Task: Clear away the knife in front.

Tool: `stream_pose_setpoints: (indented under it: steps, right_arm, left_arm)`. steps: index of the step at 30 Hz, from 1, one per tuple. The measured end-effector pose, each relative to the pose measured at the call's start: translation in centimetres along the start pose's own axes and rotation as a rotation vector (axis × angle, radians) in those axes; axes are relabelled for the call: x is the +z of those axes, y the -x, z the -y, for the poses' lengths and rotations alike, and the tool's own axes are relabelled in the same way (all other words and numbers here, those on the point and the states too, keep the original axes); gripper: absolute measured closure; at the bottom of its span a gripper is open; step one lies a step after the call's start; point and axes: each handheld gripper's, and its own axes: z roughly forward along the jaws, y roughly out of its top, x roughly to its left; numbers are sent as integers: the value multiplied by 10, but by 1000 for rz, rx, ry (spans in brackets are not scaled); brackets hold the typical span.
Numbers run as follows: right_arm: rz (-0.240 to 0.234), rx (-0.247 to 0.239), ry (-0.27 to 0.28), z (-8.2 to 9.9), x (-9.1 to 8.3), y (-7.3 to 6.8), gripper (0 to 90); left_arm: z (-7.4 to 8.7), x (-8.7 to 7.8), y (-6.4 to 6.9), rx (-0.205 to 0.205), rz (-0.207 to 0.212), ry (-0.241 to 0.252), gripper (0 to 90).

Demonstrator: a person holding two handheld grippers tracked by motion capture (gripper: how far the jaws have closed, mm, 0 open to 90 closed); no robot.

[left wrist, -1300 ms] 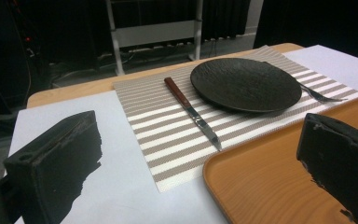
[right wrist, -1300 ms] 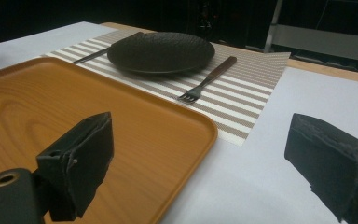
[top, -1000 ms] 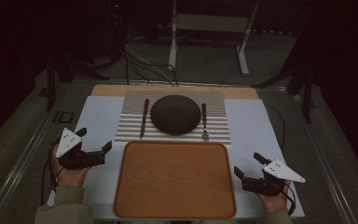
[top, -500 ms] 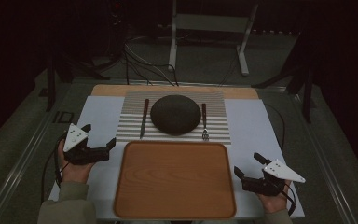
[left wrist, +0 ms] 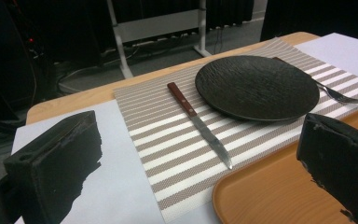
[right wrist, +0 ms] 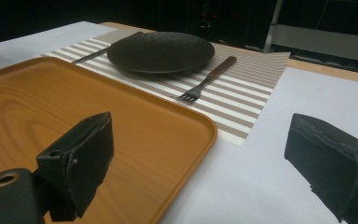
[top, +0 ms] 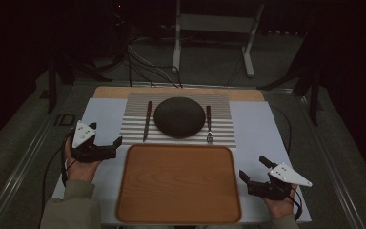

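High view count: one bench [top: 267, 133], one white sheet [top: 252, 124], one wooden tray [top: 178, 183], one striped placemat [top: 133, 126], one dark plate [top: 179, 117], one knife [top: 147, 120], one fork [top: 209, 124], two claws.
Bench: covered by the white sheet; a strip of bare wood shows along its far edge.
Tray: lies bare on the near half of the sheet between the two claws, its far rim just beside the placemat's near edge.
Placemat: lies beyond the tray and carries the plate in the middle, the knife to the plate's left and the fork to its right, each a little apart from the plate.
Left claw [top: 116, 145]: held in the person's left hand just beside the tray's far left corner, jaws wide apart and holding nothing, nearest to the knife.
Right claw [top: 252, 169]: held in the right hand at the tray's near right edge, jaws wide apart and holding nothing.
Left gripper view: shows the knife's brown riveted handle and its blade tip close to the tray rim, detail too small from above.
Right gripper view: shows the fork's tines pointing toward the tray, and the tray's raised rounded rim.
Open room: bare sheet lies left of the placemat and right of the tray and placemat.
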Motion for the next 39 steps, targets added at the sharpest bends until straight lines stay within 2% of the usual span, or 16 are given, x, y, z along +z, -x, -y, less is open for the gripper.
stream_pose_setpoints:
  steps: [24, 39]
  right_arm:
    - [1, 0, -3, 0, 0, 0, 81]
    - [1, -1, -5, 0, 1, 0, 80]
  left_arm:
    - [-18, 26, -1, 25, -19, -54, 3]
    - [-27, 43, -1, 15, -24, -80, 3]
